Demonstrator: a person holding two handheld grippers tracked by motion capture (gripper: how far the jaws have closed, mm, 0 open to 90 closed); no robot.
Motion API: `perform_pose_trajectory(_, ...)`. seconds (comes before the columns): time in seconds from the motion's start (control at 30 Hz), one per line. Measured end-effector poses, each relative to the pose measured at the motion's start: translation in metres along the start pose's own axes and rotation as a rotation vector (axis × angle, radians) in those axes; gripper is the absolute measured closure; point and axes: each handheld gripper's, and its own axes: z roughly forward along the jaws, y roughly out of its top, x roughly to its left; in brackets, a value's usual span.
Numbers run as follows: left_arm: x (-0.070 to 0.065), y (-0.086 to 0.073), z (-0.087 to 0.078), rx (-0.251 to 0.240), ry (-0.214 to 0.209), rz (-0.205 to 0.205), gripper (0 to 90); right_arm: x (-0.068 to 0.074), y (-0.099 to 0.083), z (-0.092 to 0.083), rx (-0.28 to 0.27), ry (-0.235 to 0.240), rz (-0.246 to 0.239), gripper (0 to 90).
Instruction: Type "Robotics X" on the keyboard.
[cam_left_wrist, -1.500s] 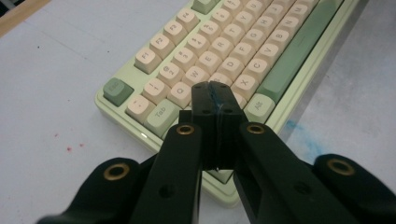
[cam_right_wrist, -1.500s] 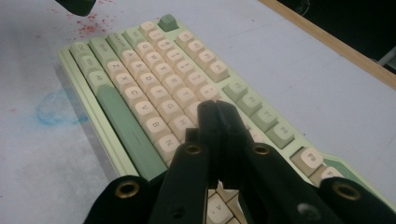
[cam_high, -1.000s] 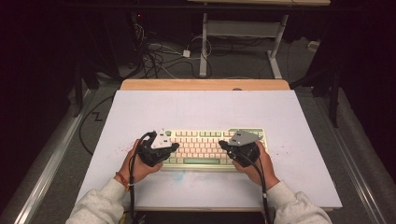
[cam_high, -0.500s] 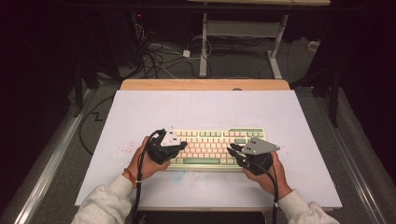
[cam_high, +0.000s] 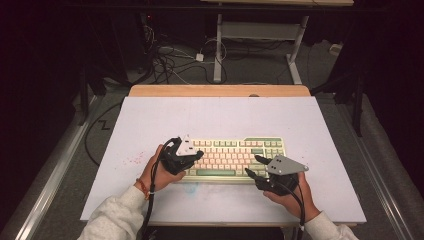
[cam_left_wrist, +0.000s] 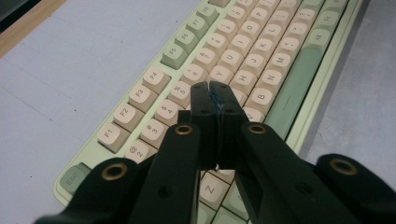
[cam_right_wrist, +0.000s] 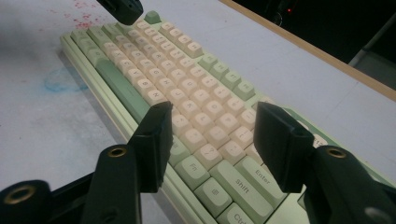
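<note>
A pale green keyboard (cam_high: 235, 156) with cream keys lies on the white table cover in the high view. My left gripper (cam_high: 199, 156) is shut with nothing in it, and its tips hover over the keyboard's left keys. The left gripper view shows the closed jaws (cam_left_wrist: 215, 88) pressed together above the number and letter rows (cam_left_wrist: 280, 60). My right gripper (cam_high: 254, 166) sits at the keyboard's near right corner. Its jaws have just been opening and now stand apart (cam_right_wrist: 212, 112) over the right-hand keys (cam_right_wrist: 187, 79), gripping nothing. The left gripper's tip (cam_right_wrist: 120, 9) shows at the far end.
The white cover (cam_high: 310, 125) spreads over a table with a wooden back edge (cam_high: 220, 90). Red speckles (cam_high: 132, 160) mark the cover left of the keyboard, and a blue smear (cam_right_wrist: 60, 79) lies in front of it. Cables (cam_high: 170, 60) and a metal frame (cam_high: 260, 30) lie on the floor beyond.
My right gripper has slid to the right and toward the person, off the keys, and its jaws have parted. The left gripper has stayed shut, almost in place.
</note>
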Motion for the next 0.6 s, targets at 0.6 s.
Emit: perform_pose_trajectory(0.6,-0.0009,0.0045,0.0041,-0.001,-0.001,0.009,85.4,0.0024,-0.0072,0.0015,0.031,-0.045,0.012,31.4)
